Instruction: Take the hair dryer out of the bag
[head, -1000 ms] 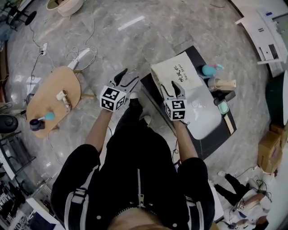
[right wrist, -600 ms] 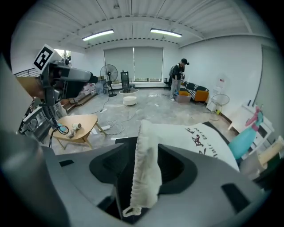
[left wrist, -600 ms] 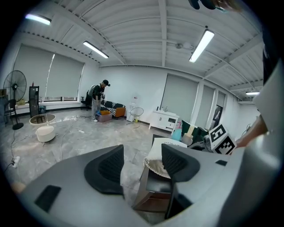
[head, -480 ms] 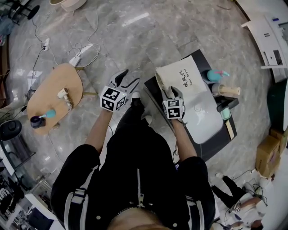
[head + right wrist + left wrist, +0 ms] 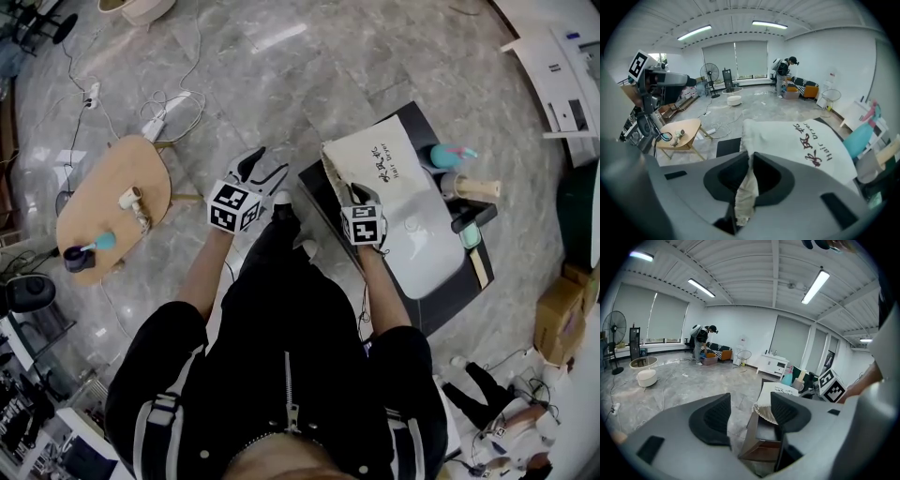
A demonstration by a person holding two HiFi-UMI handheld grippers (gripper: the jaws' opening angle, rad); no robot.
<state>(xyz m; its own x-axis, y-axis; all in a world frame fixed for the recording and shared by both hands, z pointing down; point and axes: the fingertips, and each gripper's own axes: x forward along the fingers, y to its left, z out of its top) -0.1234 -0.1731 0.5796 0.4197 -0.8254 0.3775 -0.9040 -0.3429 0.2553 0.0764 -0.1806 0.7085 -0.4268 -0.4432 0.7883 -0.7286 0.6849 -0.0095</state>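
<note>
A cream cloth bag (image 5: 375,161) printed "Hair Dryer" lies on the black low table (image 5: 441,298). Whatever is in the bag is hidden. My right gripper (image 5: 359,195) sits at the bag's near edge. Its jaws have just been closing, and in the right gripper view a fold of the bag's cloth (image 5: 746,187) is pinched between the pads, with the rest of the bag (image 5: 801,145) spread out beyond. My left gripper (image 5: 263,169) hangs open over the floor, left of the table. Nothing is between its fingers (image 5: 715,416), and the bag (image 5: 776,397) shows beyond them.
A white basin (image 5: 424,246) takes up the table's middle, with a teal bottle (image 5: 450,153) and a wooden-handled thing (image 5: 473,187) behind it. A round wooden side table (image 5: 108,202) with small items stands at left. Cables (image 5: 169,105) trail on the floor. Cardboard boxes (image 5: 562,309) stand at right.
My right gripper came down onto the bag's near edge and its jaws closed on the cloth. The left gripper has hardly moved.
</note>
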